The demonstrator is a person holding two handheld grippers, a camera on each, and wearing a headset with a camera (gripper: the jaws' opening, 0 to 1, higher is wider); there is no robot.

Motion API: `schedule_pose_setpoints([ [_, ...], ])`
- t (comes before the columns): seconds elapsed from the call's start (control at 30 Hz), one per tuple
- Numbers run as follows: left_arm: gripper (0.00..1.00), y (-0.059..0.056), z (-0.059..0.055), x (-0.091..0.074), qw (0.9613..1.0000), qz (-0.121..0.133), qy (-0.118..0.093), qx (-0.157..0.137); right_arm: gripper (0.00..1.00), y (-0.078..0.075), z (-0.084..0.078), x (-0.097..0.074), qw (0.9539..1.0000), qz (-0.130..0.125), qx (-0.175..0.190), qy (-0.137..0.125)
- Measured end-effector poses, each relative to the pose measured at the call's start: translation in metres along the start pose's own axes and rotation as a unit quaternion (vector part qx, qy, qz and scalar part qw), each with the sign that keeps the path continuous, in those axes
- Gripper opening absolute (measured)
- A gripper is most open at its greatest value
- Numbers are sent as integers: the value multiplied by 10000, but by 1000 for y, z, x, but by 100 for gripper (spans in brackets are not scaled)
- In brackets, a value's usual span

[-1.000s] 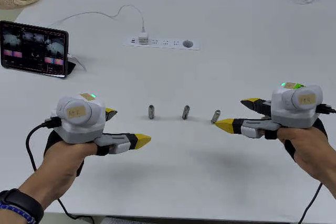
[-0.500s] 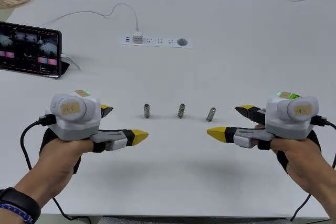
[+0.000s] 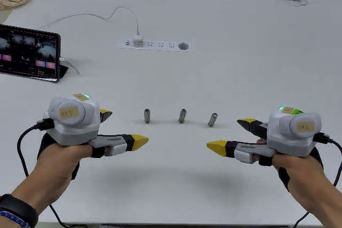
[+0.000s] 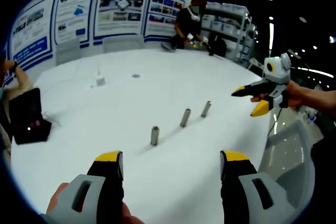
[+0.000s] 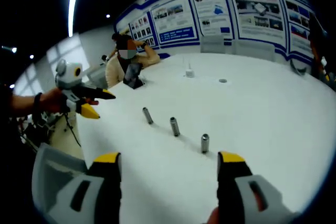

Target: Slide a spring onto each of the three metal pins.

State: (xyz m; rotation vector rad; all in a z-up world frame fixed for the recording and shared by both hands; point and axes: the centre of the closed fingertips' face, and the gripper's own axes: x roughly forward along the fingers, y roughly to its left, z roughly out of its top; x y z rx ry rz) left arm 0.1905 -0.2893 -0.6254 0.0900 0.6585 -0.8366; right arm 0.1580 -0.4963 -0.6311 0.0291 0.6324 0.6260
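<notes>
You held a two-jaw gripper in each hand over a white table (image 3: 251, 52). The left gripper (image 3: 124, 127) had its yellow-tipped jaws spread apart and held nothing. The right gripper (image 3: 231, 134) was the same, spread and empty.

Between them, three small metal pins stood in a row on the table: the left pin (image 3: 147, 116), the middle pin (image 3: 182, 116) and the right pin (image 3: 212, 120). Each looked ribbed like a coil, so a spring seemed to sit on each already. The right pin leaned a little. Farther back lay a power strip (image 3: 155, 45), and a tablet (image 3: 26, 52) stood at your left.

The springs were probably very light, squashy along their length, and quick to roll or flick away if pinched hard. The best hold would be a gentle one across the sides of the coil, near its middle. The pins looked easy to tip.

A second earlier, the right gripper's nearer tip had been just beside the right pin. It had since drawn back toward you. The left gripper had kept much the same place by the left pin.
</notes>
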Motion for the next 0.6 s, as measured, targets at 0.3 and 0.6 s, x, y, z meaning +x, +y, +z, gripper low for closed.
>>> schedule_pose_setpoints([
  [0.3,74,1,0,-3,9999,-55,38,94,77,5,-4,2,10000,62,25,30],
  [0.6,77,4,-1,-6,10000,-27,38,68,78,6,-5,3,10000,81,29,29],
])
